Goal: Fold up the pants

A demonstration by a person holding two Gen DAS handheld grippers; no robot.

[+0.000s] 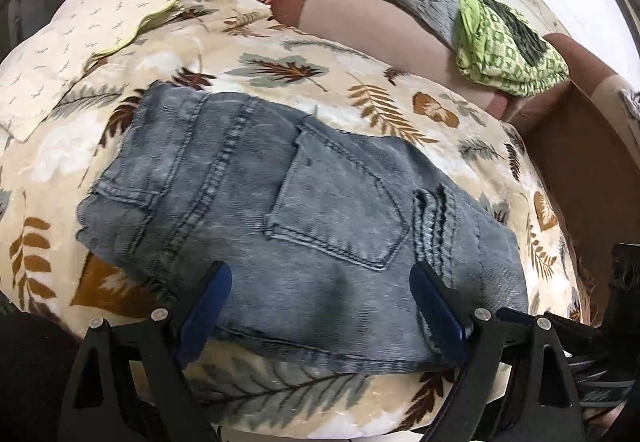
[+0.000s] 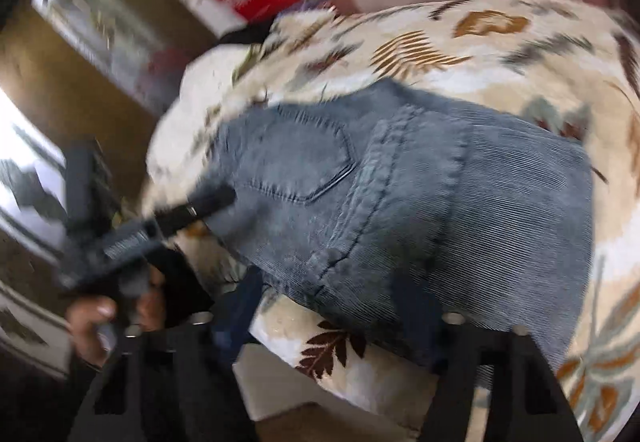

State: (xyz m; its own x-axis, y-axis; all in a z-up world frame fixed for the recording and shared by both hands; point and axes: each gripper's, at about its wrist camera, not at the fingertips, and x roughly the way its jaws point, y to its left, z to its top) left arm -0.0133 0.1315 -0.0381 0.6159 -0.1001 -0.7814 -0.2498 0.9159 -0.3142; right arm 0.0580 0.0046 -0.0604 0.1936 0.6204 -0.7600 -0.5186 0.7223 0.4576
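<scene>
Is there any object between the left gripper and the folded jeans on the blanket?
Nothing visible. The left gripper hangs open right over the near edge of the jeans, its jaws apart and empty. The green cloth lies far behind, on the sofa.

We hold the left gripper (image 1: 322,294) tilted downward, its blue-padded fingers (image 1: 208,298) spread wide with nothing pinched between them. Our right gripper (image 2: 340,318) also points down, blurred, its grip unclear. Our left hand (image 2: 100,318) wraps the left handle.
</scene>
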